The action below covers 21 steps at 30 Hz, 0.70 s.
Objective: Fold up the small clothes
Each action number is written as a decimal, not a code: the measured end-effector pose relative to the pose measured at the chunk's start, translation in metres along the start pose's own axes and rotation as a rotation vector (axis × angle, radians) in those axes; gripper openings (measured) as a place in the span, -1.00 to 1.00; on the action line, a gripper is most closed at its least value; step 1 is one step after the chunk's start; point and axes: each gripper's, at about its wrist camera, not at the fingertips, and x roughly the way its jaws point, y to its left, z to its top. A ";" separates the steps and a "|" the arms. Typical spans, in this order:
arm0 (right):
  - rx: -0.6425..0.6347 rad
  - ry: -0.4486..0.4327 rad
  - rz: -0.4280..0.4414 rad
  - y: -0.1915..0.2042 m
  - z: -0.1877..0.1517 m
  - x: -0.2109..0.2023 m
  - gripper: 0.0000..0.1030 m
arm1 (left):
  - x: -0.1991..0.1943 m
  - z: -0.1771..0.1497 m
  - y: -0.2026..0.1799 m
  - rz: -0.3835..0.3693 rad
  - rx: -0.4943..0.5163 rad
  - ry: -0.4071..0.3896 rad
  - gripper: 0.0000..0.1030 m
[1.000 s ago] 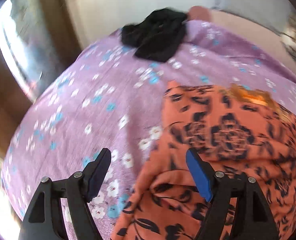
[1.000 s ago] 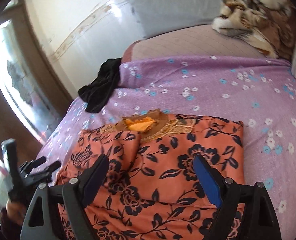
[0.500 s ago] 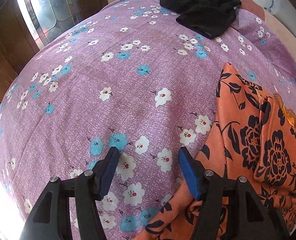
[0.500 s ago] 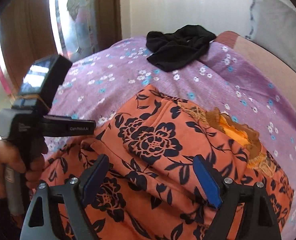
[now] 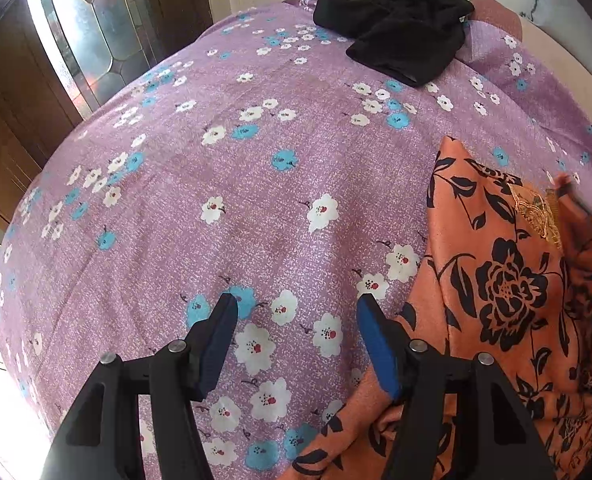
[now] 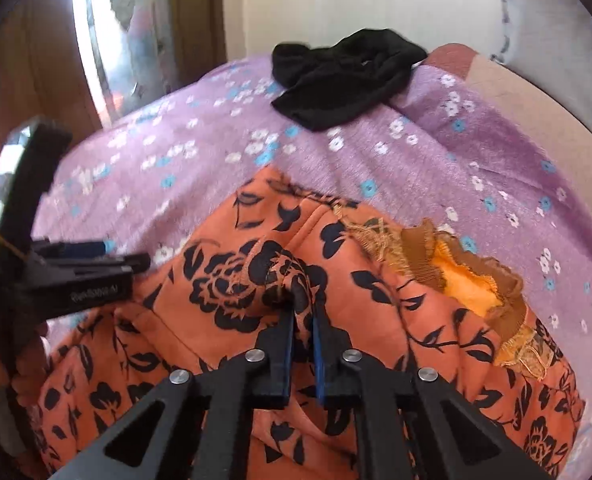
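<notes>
Now, by parts:
Right gripper (image 6: pixel 303 320): jaws pressed together on a raised pleat of the orange floral garment (image 6: pixel 232 320), low in the middle of the right wrist view; cloth bunches up just above the pads.
Left gripper (image 5: pixel 296 344): jaws apart, nothing between them; only the purple flowered bedspread (image 5: pixel 216 160) lies under the gap.
Garment, place: spread on the bedspread; in the left wrist view it fills the lower right of the frame, and its near edge runs just beside the left gripper's blue pad.
Key relation: the garment lies to the right of the left gripper in its own view, so that gripper would have to shift toward the right of the frame to reach the edge. The right gripper is already on the cloth, the nearer one.
Long axis: seems to run from lower left to the collar at right in the right wrist view.
Count: one orange garment, one black garment (image 6: pixel 343 80) at the top of the frame, well apart, two grippers.
</notes>
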 end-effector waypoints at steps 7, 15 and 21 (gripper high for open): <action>0.477 -0.199 -0.023 -0.136 -0.054 -0.113 -0.87 | -0.028 -0.011 -0.033 0.051 0.126 -0.154 0.23; 0.919 -0.003 -0.064 -0.230 -0.162 -0.124 -0.78 | -0.040 -0.037 -0.093 0.018 0.306 -0.238 0.23; 1.041 -0.032 -0.106 -0.245 -0.173 -0.139 -0.78 | -0.044 -0.045 -0.098 0.005 0.296 -0.313 0.25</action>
